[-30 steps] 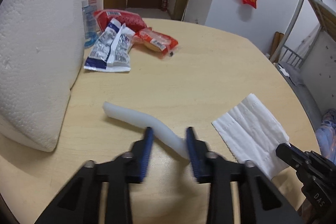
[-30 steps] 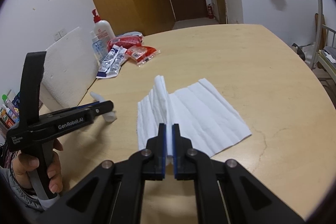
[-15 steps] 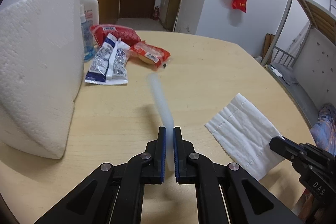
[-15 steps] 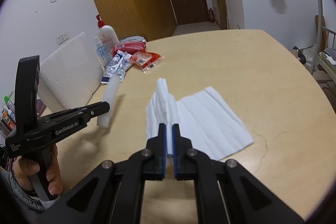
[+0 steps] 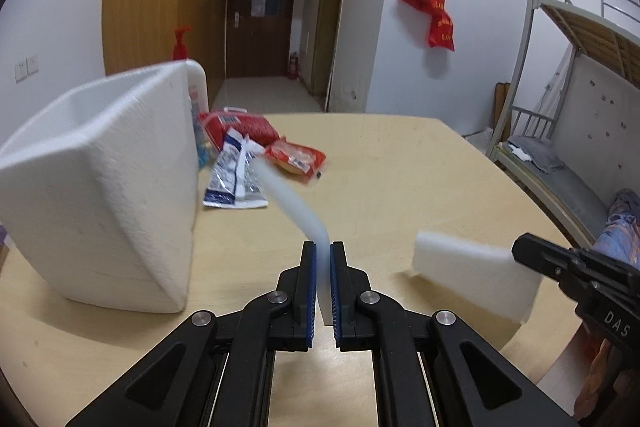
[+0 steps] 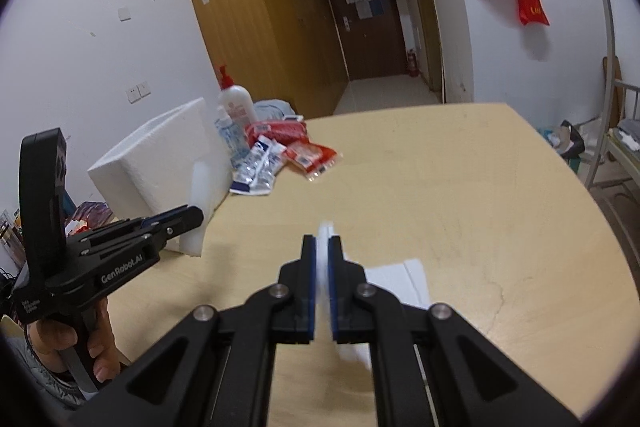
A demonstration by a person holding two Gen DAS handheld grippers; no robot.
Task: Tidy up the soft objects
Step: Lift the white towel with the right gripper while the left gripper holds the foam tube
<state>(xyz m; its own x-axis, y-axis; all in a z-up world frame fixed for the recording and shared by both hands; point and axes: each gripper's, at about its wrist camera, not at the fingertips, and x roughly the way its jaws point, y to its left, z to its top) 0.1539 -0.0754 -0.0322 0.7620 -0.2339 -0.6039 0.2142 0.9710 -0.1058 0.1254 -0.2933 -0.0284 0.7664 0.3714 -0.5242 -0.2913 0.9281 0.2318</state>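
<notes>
Both tongs were pinching: left gripper (image 5: 323,255) held a white bendy foam strip (image 5: 290,201) aloft, right gripper (image 6: 322,249) a white paper towel (image 6: 394,277) partly lifted. Carrying step; next, likely dropping both into the white foam box (image 5: 100,187).

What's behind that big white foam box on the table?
Behind the foam box stand a white pump bottle with a red pump and a smaller clear blue bottle. The box hides their lower parts from the left wrist view.
</notes>
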